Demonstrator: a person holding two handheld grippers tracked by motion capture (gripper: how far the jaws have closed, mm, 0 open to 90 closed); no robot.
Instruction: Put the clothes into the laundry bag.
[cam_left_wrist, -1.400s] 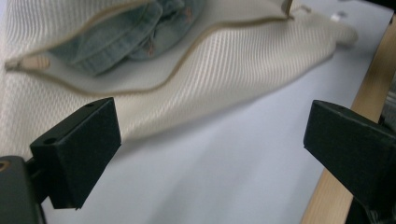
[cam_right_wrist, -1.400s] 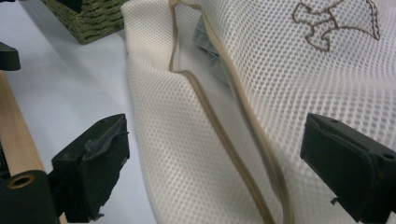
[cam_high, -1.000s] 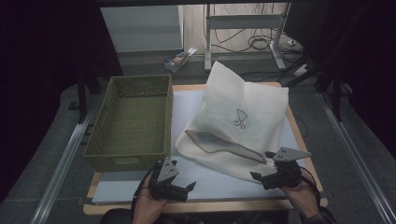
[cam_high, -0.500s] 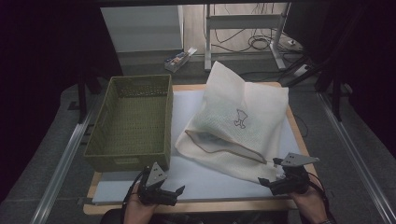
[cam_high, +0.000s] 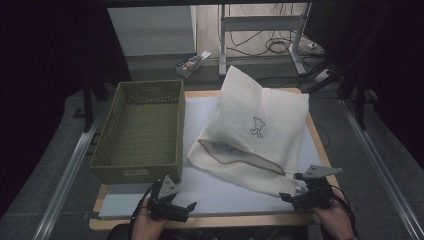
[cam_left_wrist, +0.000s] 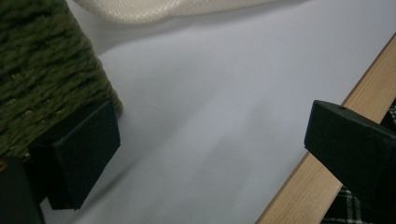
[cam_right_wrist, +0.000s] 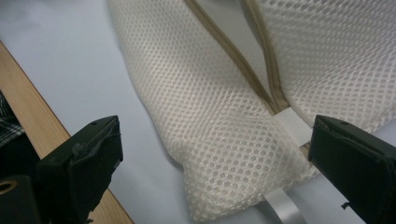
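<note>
A cream mesh bag (cam_high: 255, 135) with a tan-edged opening and a small dark logo lies on the white mat (cam_high: 225, 192), its far part propped up. My right gripper (cam_high: 291, 197) hovers open at the bag's near right corner (cam_right_wrist: 224, 186), jaws wide on either side of it, touching nothing. A white ribbon tab (cam_right_wrist: 282, 210) sticks out under that corner. My left gripper (cam_high: 187, 210) is open at the table's front edge, just in front of the green woven basket (cam_high: 140, 132), whose corner (cam_left_wrist: 42, 79) sits beside one jaw.
The mat lies on a wooden board (cam_high: 240, 220) whose front edge (cam_left_wrist: 317, 177) runs by my left jaws. Metal rails (cam_high: 70, 170) flank the table. Behind it are a white cabinet (cam_high: 150, 30), a small box (cam_high: 192, 62) on the floor and cables (cam_high: 280, 45).
Both grippers have drawn back toward the table's front edge. The right one slid from the bag's near edge to its corner. The bag and basket have not moved.
</note>
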